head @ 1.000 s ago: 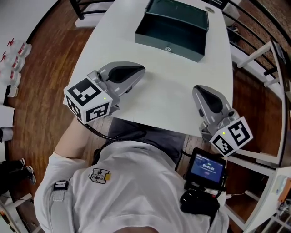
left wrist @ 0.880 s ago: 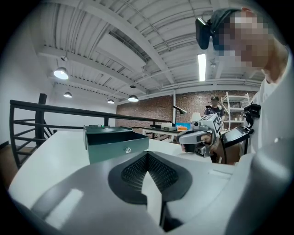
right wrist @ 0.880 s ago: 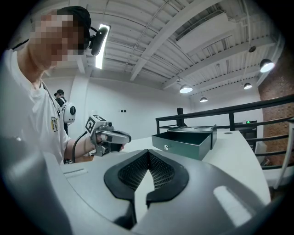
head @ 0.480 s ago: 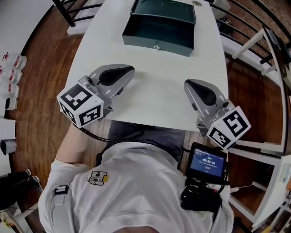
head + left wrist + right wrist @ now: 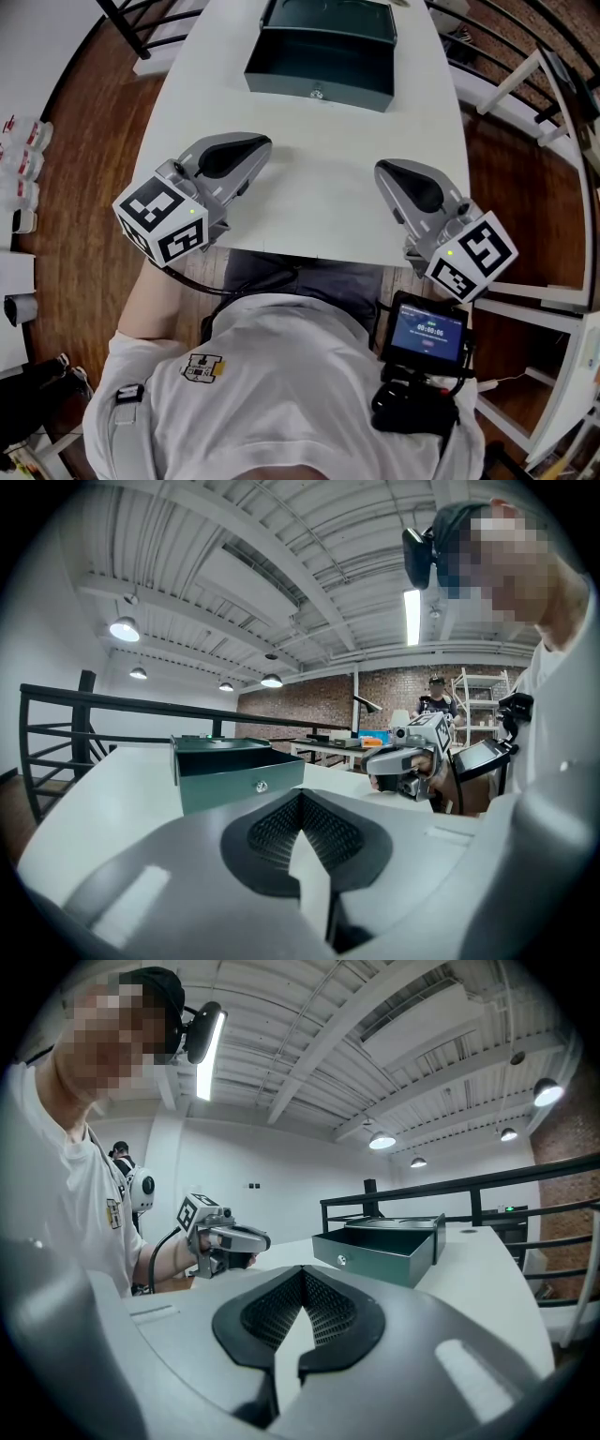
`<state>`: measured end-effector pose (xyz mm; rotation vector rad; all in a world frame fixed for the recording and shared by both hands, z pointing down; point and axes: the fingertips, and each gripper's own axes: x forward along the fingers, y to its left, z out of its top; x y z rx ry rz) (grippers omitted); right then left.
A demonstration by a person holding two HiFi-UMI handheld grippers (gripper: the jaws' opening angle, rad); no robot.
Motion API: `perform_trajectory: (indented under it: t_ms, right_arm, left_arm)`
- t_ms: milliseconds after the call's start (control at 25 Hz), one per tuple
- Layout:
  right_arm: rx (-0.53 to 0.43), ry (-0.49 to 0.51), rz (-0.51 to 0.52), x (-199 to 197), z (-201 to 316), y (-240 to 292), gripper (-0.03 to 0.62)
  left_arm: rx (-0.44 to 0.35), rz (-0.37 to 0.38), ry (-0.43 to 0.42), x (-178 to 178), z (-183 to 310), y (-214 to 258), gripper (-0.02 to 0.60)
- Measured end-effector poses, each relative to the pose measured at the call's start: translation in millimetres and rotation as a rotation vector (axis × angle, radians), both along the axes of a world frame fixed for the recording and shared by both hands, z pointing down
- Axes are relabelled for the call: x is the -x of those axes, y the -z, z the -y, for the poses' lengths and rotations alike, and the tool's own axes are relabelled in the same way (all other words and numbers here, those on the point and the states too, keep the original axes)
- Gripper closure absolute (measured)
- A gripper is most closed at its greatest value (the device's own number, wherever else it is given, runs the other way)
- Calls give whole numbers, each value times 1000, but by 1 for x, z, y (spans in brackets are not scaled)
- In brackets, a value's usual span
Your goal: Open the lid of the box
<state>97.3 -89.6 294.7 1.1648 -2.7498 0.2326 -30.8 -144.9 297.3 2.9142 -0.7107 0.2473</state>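
Note:
A dark green box stands at the far end of the white table. Its inside shows and its lid is swung back behind it. A small round latch sits on its front wall. My left gripper hovers over the table's near left, shut and empty, well short of the box. Over the near right is my right gripper, also shut with nothing held. Each gripper view shows the other gripper, the right one and the left one, and the right gripper view also shows the box.
The table's near edge runs just under both grippers. A black device with a lit screen hangs at the person's waist. Black railings and wooden floor flank the table. A person stands far back by shelves.
The head view has shifted, so the box sits higher and further left in the picture. Both grippers keep about the same places relative to the box and stay shut.

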Motion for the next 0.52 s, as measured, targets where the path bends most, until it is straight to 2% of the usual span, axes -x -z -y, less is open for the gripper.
perform_trajectory:
  t_ms: [520]
  right_arm:
    - [4,-5,1,-1,2,-5,594]
  left_arm:
    - [-3,-2,-5,-1,2,-4,581]
